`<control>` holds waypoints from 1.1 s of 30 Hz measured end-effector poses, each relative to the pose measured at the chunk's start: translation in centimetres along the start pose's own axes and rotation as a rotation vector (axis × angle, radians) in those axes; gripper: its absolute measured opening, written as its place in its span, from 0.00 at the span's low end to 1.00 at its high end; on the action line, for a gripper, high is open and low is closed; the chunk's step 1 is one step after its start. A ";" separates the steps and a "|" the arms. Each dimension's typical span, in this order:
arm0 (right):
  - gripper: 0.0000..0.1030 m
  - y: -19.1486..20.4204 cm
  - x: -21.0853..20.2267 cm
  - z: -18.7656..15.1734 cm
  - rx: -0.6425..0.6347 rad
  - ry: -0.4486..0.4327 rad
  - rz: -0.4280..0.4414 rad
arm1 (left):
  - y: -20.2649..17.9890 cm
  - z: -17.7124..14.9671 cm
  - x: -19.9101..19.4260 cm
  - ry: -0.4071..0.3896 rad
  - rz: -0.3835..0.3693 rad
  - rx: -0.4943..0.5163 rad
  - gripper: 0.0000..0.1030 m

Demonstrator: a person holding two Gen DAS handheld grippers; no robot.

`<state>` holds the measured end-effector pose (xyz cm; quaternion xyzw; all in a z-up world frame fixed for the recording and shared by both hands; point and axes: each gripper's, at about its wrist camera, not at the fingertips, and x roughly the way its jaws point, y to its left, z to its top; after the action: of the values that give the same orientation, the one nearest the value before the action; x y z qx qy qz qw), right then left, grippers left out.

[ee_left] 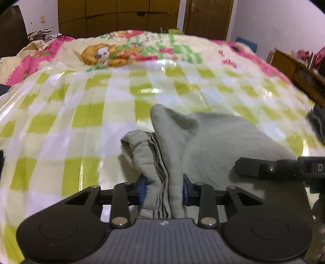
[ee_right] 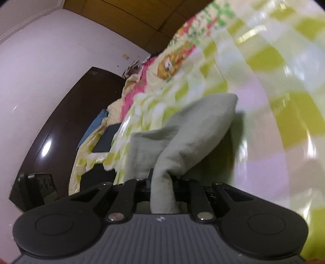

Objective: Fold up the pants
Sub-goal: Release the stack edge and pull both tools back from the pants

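The pants point(ee_left: 213, 142) are pale grey-green and lie bunched on the checked bed cover. My left gripper point(ee_left: 163, 187) is shut on a thick bunch of them, with a striped waistband showing between the blue pads. My right gripper point(ee_right: 162, 180) is shut on another fold of the pants point(ee_right: 182, 130) and holds it lifted off the cover; that view is tilted and blurred. The right gripper's finger point(ee_left: 256, 167) shows at the right edge of the left wrist view, resting over the cloth.
The bed point(ee_left: 81, 113) has a glossy green-and-white checked cover with a cartoon quilt point(ee_left: 126, 50) behind it. Wooden wardrobes point(ee_left: 121, 16) stand at the back. A dark headboard point(ee_right: 67, 126) is on the left and a wooden table point(ee_left: 294, 67) on the right.
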<state>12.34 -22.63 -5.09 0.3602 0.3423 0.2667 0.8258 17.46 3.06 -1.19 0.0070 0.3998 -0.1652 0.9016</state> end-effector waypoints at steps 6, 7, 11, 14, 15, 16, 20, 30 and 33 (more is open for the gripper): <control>0.14 -2.0 1.2 3.3 0.005 0.004 -0.136 | 2.0 1.7 2.2 -0.026 0.012 -0.039 0.50; 0.18 -2.4 1.5 3.5 -0.005 0.012 -0.181 | 2.0 1.6 2.5 -0.020 0.017 -0.026 0.51; 0.35 -2.4 0.9 2.9 -0.011 0.037 -0.227 | 1.2 0.7 2.1 -0.024 0.038 0.047 0.60; 0.42 -1.2 -1.3 1.8 -0.050 -0.026 -0.306 | 1.5 -0.1 1.4 -0.025 0.056 0.027 0.68; 0.42 -0.6 -1.7 1.4 -0.078 -0.053 -0.341 | 1.6 -0.4 0.9 -0.031 0.069 0.015 0.68; 0.42 0.4 -2.3 0.8 -0.114 -0.093 -0.380 | 1.6 -0.5 0.5 -0.041 0.084 0.004 0.68; 0.43 3.2 -4.3 -1.9 -0.238 -0.157 -0.432 | 0.5 -1.4 -1.5 -0.082 0.149 0.018 0.69; 0.45 5.9 -1.3 -4.9 -0.332 -0.013 -0.415 | -0.4 -3.2 -2.1 -0.047 0.244 0.112 0.78; 0.45 6.2 -1.9 -4.8 -0.331 -0.026 -0.431 | -0.1 -3.5 -3.1 -0.047 0.221 0.070 0.78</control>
<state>6.34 -18.22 -1.95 0.1422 0.3522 0.1324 0.9155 12.97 4.42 -1.34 0.0787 0.3695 -0.0785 0.9225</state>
